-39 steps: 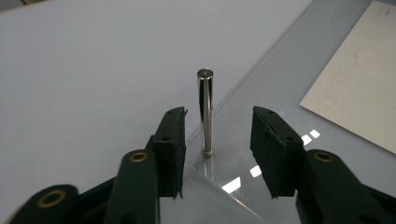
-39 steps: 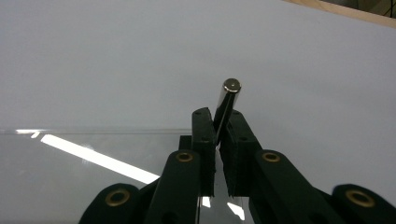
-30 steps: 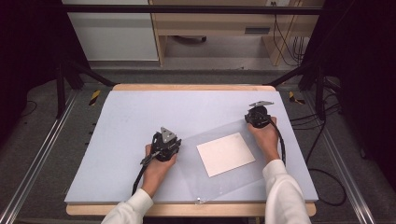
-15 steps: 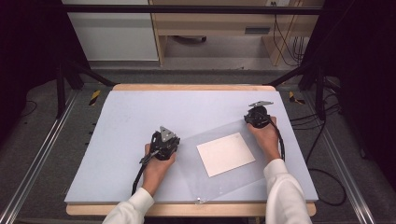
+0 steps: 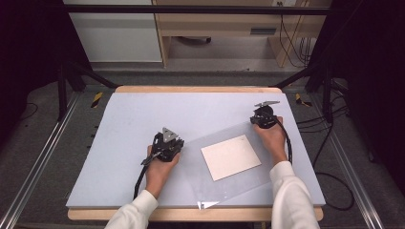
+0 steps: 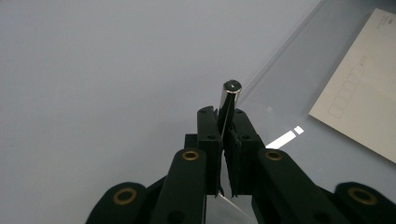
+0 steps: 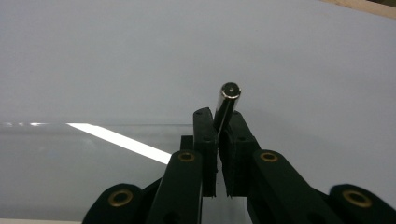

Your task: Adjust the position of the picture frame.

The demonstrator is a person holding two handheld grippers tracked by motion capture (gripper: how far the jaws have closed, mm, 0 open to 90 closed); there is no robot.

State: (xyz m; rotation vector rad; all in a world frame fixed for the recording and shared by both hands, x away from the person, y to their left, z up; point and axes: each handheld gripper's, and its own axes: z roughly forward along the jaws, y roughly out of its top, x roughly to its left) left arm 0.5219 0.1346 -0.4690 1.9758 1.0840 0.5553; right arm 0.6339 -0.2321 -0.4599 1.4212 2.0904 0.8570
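A clear plastic sheet (image 5: 224, 187) lies slanted on the pale blue mat (image 5: 129, 124), with a white card (image 5: 230, 156) on or in it. My left gripper (image 5: 179, 142) is shut on the sheet's left corner. In the left gripper view the thin film runs between the closed jaws of the left gripper (image 6: 225, 116), and the card (image 6: 359, 93) lies to the right. My right gripper (image 5: 257, 120) is shut at the sheet's far right corner. From the right gripper (image 7: 219, 116) the sheet (image 7: 56, 163) stretches to the left. A small metal pin stands at each gripper's tips.
The mat covers a wooden table (image 5: 196, 88). Black frame posts (image 5: 64, 81) stand at the far corners, with cables (image 5: 334, 143) on the floor to the right. A pale cabinet (image 5: 114, 33) stands beyond the table.
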